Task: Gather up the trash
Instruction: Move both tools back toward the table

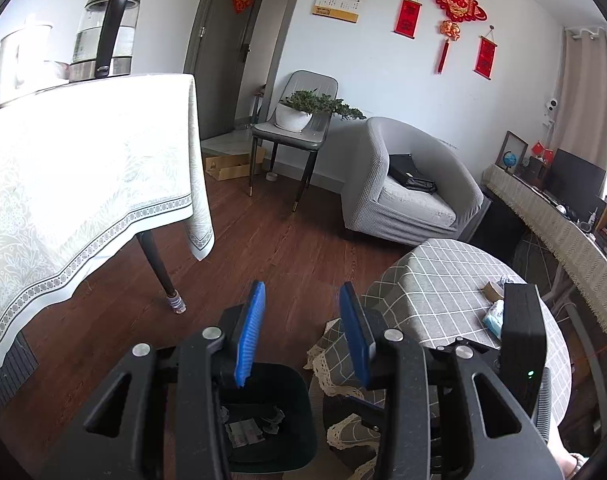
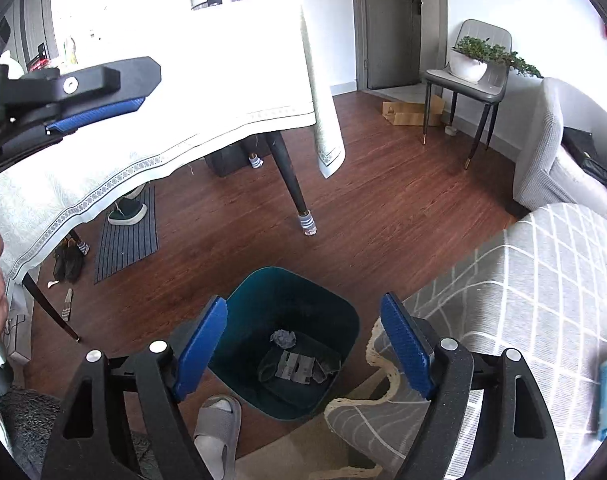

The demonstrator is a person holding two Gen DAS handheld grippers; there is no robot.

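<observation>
1. Your left gripper has its blue pads partly apart with nothing between them. Your right gripper stands wider, also empty.
2. The dark teal bin sits on the floor directly below and between the right fingers. It probably stands there so drops from the round table fall straight in.
3. Crumpled paper and a flat printed wrapper already lie at the bin's bottom, so some of the collecting looks done.
4. More to collect, by my reading: right of the left gripper, on the checked round table, lie a blue-white tissue pack and a small brown scrap. Whether the pack counts as trash, you can't tell.
5. Surface: a grey checked cloth with a lace fringe hangs beside the bin rim and may snag a finger.
6. Room: wood floor, a white-clothed table left of the grippers carrying a glass kettle, a grey armchair ahead, and a slippered foot just by the bin.
</observation>
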